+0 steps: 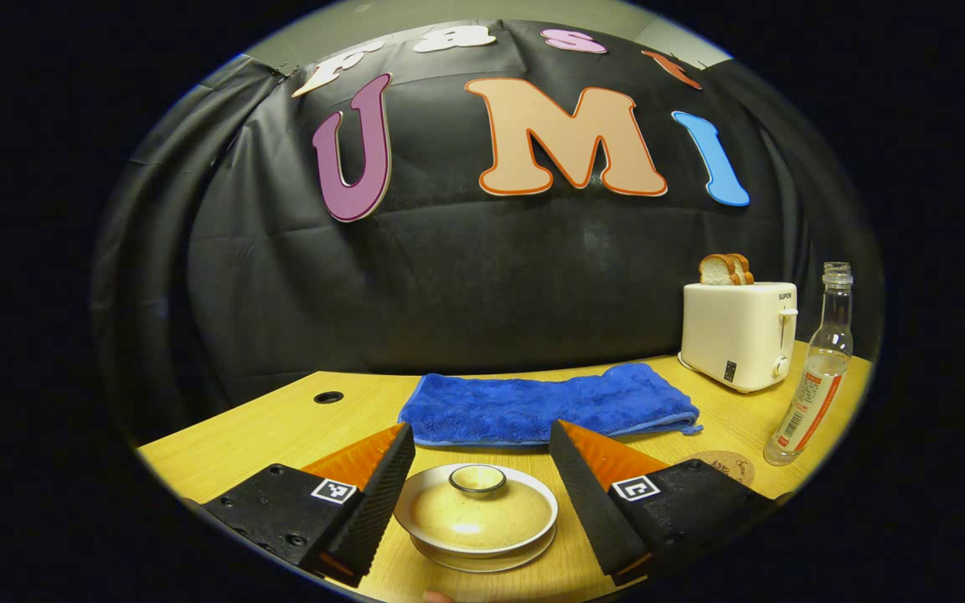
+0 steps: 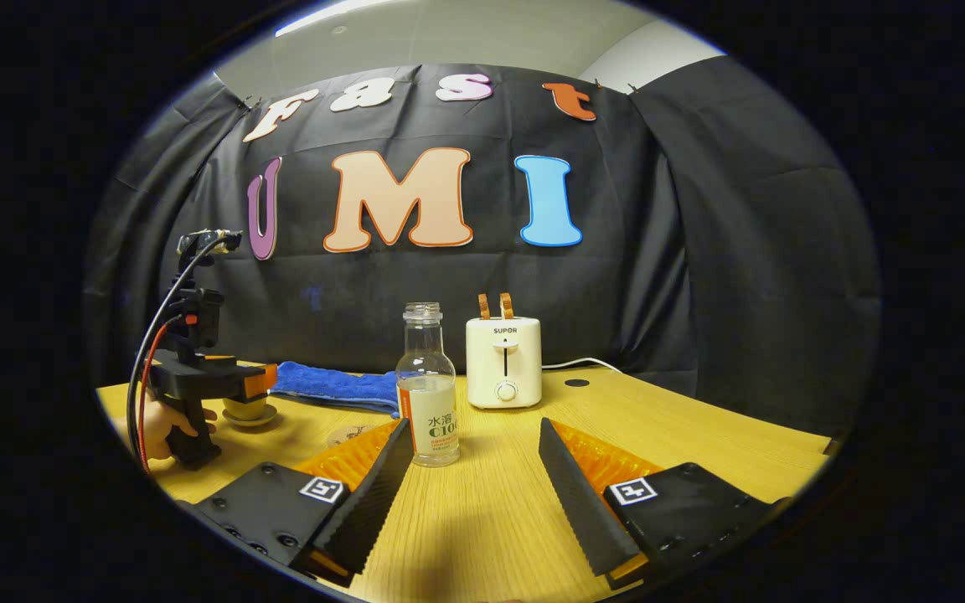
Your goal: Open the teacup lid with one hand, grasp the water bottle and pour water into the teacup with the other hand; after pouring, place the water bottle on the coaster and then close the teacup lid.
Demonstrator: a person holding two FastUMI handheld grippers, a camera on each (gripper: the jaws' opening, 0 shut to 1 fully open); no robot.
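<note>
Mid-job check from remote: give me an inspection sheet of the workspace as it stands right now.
Surface: wooden table, cable hole at back.
Job's things: teacup lid on; water bottle upright, uncapped, beside coaster.
Clutter: blue towel; toaster holding bread.
Grippers: left gripper open, straddling teacup; right gripper open, short of bottle.
Cables: wires on left gripper; toaster cord.
Surroundings: black cloth wall.

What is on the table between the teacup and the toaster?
In the left gripper view, a folded blue towel lies between the lidded teacup and the toaster.
</note>
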